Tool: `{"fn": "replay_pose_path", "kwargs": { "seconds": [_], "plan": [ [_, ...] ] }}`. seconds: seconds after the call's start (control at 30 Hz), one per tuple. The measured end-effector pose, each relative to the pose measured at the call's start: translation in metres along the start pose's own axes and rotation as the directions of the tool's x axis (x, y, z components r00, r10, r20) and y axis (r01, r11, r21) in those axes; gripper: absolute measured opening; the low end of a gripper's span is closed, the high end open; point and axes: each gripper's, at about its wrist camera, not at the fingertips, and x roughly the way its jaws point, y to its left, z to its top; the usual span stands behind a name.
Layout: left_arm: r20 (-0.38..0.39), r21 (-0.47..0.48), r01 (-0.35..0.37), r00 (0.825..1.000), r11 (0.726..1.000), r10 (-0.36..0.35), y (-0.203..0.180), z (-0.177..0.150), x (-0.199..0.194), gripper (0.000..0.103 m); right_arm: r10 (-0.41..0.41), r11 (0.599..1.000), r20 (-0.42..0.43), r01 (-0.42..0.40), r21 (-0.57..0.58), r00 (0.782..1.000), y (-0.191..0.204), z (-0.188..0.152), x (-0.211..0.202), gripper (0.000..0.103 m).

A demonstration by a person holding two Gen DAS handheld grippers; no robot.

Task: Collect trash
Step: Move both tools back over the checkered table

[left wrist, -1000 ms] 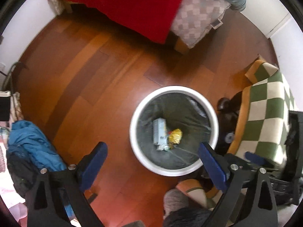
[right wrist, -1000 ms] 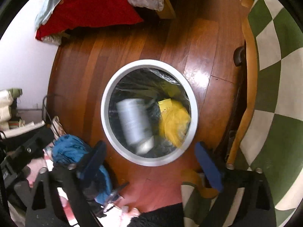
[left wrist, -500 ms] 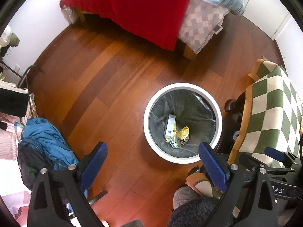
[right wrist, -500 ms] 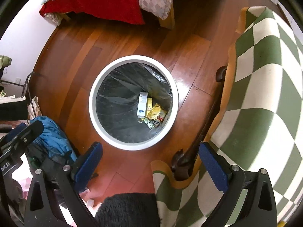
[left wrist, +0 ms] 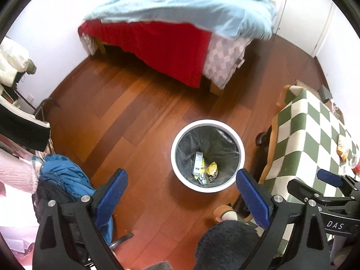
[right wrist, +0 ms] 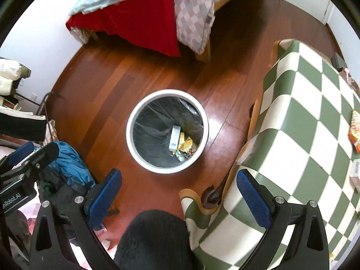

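A white round bin (left wrist: 173, 157) with a dark liner stands on the wood floor; it also shows in the right wrist view (right wrist: 129, 132). Inside lie a white carton (left wrist: 198, 163) (right wrist: 174, 137) and yellow wrappers (left wrist: 210, 169) (right wrist: 186, 145). My left gripper (left wrist: 181, 194) is open and empty, high above the bin's near side. My right gripper (right wrist: 178, 191) is open and empty, above the floor between the bin and the table. An orange snack wrapper (left wrist: 343, 150) (right wrist: 355, 132) lies on the table.
A table with a green-and-white checked cloth (left wrist: 315, 139) (right wrist: 303, 123) stands right of the bin. A bed with red and light-blue covers (left wrist: 171, 33) (right wrist: 144, 20) is at the back. Blue clothing (left wrist: 63, 175) (right wrist: 69, 168) lies at the left.
Both grippers have risen well away from the bin, which looks smaller now. The carton and yellow wrapper, falling a second ago, lie at the bin's bottom. More of the bed and table shows.
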Motion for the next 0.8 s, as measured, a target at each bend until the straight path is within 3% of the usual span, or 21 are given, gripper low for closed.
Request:
{"fn": "replay_pose_path", "kwargs": {
  "seconds": [0.27,0.47,0.63,0.8],
  "plan": [
    [0.103,0.018,0.032,0.994,0.999,-0.033,-0.014,-0.006,-0.068,0.098,0.057,0.998,0.108,-0.057,-0.002,0.992,-0.003,-0.024,-0.076,0.103],
    [0.169,0.039,0.032,0.985,0.999,-0.038,-0.039,-0.014,-0.105,0.098,0.127,0.99,0.205,-0.136,0.029,0.97,-0.016,-0.048,-0.135,0.103],
    [0.171,0.081,0.067,0.982,0.994,-0.08,-0.082,-0.024,-0.111,0.098,0.19,0.969,0.28,-0.226,0.103,0.941,-0.048,-0.073,-0.177,0.103],
    [0.11,0.181,0.085,0.988,0.98,-0.106,-0.155,-0.042,-0.083,0.098,0.164,0.942,0.318,-0.244,0.232,0.934,-0.108,-0.111,-0.201,0.103]
  ]
}}
